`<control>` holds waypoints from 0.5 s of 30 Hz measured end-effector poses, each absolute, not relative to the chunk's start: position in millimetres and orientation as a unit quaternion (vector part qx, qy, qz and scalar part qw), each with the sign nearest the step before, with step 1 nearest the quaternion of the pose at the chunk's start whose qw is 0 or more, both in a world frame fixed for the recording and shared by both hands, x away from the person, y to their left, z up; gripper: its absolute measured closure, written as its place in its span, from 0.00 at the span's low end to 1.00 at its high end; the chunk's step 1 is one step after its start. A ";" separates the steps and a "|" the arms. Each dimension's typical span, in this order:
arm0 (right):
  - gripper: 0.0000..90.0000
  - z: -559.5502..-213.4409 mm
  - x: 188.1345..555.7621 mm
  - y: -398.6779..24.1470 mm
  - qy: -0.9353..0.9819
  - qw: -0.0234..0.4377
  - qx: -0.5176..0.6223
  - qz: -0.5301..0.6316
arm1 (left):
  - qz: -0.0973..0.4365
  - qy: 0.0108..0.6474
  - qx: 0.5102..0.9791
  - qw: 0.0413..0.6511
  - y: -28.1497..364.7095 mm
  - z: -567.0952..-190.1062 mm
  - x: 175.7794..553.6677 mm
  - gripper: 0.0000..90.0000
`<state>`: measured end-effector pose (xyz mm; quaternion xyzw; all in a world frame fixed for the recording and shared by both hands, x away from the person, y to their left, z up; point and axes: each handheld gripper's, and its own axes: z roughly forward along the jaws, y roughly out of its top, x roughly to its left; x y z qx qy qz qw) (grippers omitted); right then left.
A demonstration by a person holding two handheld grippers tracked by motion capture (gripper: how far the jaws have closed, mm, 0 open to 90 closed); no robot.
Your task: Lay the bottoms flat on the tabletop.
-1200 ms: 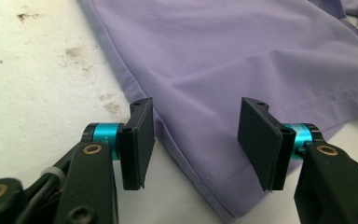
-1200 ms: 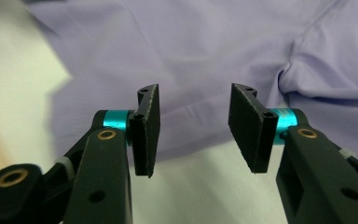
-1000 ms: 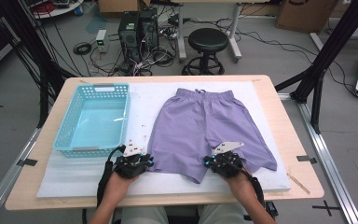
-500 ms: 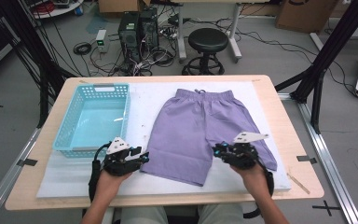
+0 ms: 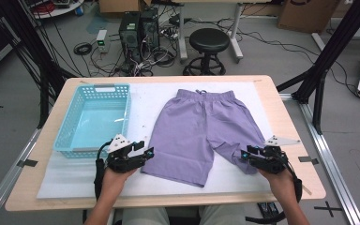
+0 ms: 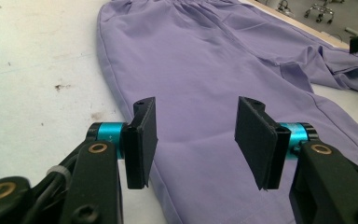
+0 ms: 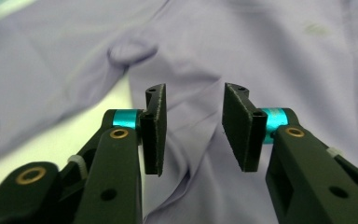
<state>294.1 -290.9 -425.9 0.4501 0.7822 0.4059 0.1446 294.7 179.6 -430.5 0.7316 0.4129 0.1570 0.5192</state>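
The left gripper [image 6: 196, 140] had just been opening, its two black jaws apart with nothing clamped between them. Beyond them lay the lilac fabric shorts [image 6: 205, 60], spread flat on the stained white table cover [image 6: 37, 70].

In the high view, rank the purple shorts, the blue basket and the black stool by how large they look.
1. Purple shorts, the widest spread.
2. Blue basket, somewhat smaller.
3. Black stool, smallest, though it stands on the floor farther from the camera, so its look understates it.
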 end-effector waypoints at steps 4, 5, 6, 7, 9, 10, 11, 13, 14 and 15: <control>0.72 -433.4 294.8 -278.2 0.803 0.147 0.434 0.380 | 0.156 0.413 0.733 0.517 177.0 -431.5 295.7 0.54; 0.79 -438.5 298.5 -271.7 0.813 0.156 0.432 0.358 | 0.156 0.411 0.736 0.515 175.5 -431.8 295.5 0.54; 0.85 -439.6 299.8 -270.7 0.816 0.154 0.428 0.356 | 0.156 0.411 0.736 0.514 175.5 -431.9 295.4 0.54; 0.95 -440.2 300.6 -268.8 0.823 0.151 0.419 0.352 | 0.157 0.412 0.736 0.514 176.0 -431.9 295.5 0.54; 1.00 -438.9 299.7 -265.9 0.830 0.155 0.407 0.349 | 0.158 0.415 0.735 0.513 178.2 -431.9 296.1 0.54; 1.00 -437.4 298.9 -265.1 0.831 0.152 0.405 0.351 | 0.159 0.417 0.733 0.513 179.5 -432.0 296.4 0.54; 1.00 -436.0 298.2 -265.0 0.831 0.148 0.400 0.358 | 0.160 0.419 0.733 0.512 181.2 -431.8 296.8 0.54; 1.00 -432.0 294.4 -264.9 0.828 0.135 0.392 0.377 | 0.160 0.422 0.729 0.514 183.1 -431.2 296.3 0.54; 1.00 -429.9 292.2 -264.8 0.828 0.137 0.387 0.383 | 0.161 0.422 0.729 0.515 183.4 -430.9 295.8 0.54; 1.00 -428.0 290.3 -264.5 0.827 0.143 0.385 0.385 | 0.162 0.422 0.729 0.515 183.8 -430.7 295.5 0.54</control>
